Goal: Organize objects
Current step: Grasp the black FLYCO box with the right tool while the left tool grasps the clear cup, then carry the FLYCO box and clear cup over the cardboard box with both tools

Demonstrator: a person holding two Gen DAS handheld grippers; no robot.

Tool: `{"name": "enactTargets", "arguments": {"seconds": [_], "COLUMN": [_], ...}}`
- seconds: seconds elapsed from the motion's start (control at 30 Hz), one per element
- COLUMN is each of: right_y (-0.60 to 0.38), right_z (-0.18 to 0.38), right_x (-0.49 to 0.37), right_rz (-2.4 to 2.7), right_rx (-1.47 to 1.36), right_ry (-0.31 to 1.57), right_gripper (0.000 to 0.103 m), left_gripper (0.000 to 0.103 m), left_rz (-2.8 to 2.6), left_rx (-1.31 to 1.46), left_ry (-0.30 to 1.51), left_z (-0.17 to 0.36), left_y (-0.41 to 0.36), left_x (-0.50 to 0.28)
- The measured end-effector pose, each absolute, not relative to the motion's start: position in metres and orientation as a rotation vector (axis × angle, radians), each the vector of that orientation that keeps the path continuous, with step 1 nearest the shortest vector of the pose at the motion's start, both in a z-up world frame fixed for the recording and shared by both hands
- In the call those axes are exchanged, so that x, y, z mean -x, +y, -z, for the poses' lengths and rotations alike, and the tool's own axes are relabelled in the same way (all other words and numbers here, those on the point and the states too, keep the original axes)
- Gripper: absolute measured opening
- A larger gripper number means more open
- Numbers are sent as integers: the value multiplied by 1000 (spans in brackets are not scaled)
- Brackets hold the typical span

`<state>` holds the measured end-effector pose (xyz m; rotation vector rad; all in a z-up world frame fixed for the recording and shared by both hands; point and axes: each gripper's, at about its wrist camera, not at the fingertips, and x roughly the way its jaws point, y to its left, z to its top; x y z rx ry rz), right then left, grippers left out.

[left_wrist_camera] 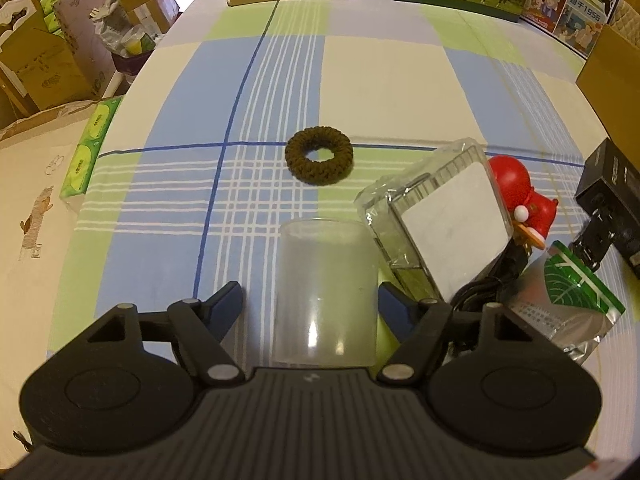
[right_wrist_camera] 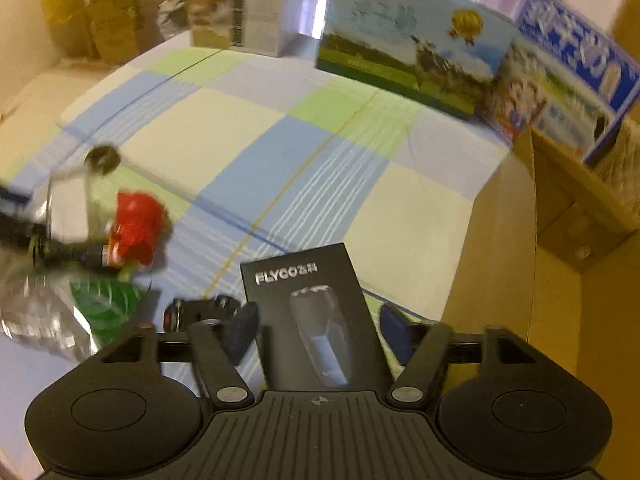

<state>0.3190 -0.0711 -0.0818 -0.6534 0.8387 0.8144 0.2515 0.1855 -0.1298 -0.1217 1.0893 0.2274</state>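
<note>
A black box (right_wrist_camera: 308,312) lettered "FLYCO" and picturing a shaver stands between the right gripper's (right_wrist_camera: 318,330) fingers, which press its sides above the checked tablecloth (right_wrist_camera: 320,152). The left gripper (left_wrist_camera: 310,300), level and low over the cloth, has its jaws spread around a frosted plastic cup (left_wrist_camera: 326,288), the left finger clear of it. A brown knitted ring (left_wrist_camera: 319,157) lies beyond, a clear case (left_wrist_camera: 436,216) and red figurine (left_wrist_camera: 516,184) crowding the right.

Checked cloth (left_wrist_camera: 380,76) lies open beyond the scrunchie (left_wrist_camera: 319,155); clutter (left_wrist_camera: 448,216) crowds right.
</note>
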Motion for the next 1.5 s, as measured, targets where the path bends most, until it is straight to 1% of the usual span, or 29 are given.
{"name": "enactTargets", "arguments": {"seconds": [0.2,0.27,0.37,0.47,0.57,0.6,0.63,0.7,0.87,0.97,1.0,1.03,1.23,1.27,1.33,1.37,1.5], "right_y": [-68,-66,-64,-63,-58,-57,-55,-51,-38,-38,-40,-40,-45,-47,-50,-52,-61], "right_z": [122,137,151,159,153,148,144,139,136,139,140,141,133,130,122,118,99], "right_x": [-268,-264,-266,-267,-280,-287,-294,-308,-337,-351,-353,-354,-346,-345,-344,-345,-343], "right_rz": [-803,-783,-728,-716,-724,-734,-747,-790,-836,-874,-887,-886,-891,-885,-876,-870,-855], "right_rx": [915,957,1010,1047,1017,989,967,935,972,923,898,883,802,786,737,709,601], "right_ry": [735,732,665,627,682,716,759,825,897,978,994,1000,974,967,953,948,929], "right_gripper": [67,67,67,70,72,76,84,87,87,87,85,81,79,79,79,79,79], "left_gripper": [71,71,71,71,71,71,71,71,71,71,71,71,70,69,59,48,48], "left_rz": [-216,-212,-210,-206,-203,-203,-203,-201,-194,-193,-192,-192,-199,-200,-194,-188,-207], "left_rx": [121,117,114,111,111,111,111,110,111,115,116,116,112,109,98,97,102], "left_ry": [1085,1083,1083,1083,1081,1081,1081,1079,1075,1074,1073,1073,1076,1075,1070,1068,1078], "left_z": [131,132,132,132,133,133,133,133,134,134,134,134,134,134,132,131,130], "left_y": [187,187,187,187,186,187,187,187,187,188,188,189,190,189,188,188,189], "left_x": [-252,-252,-252,-252,-252,-252,-252,-252,-253,-252,-252,-252,-254,-255,-257,-258,-259]}}
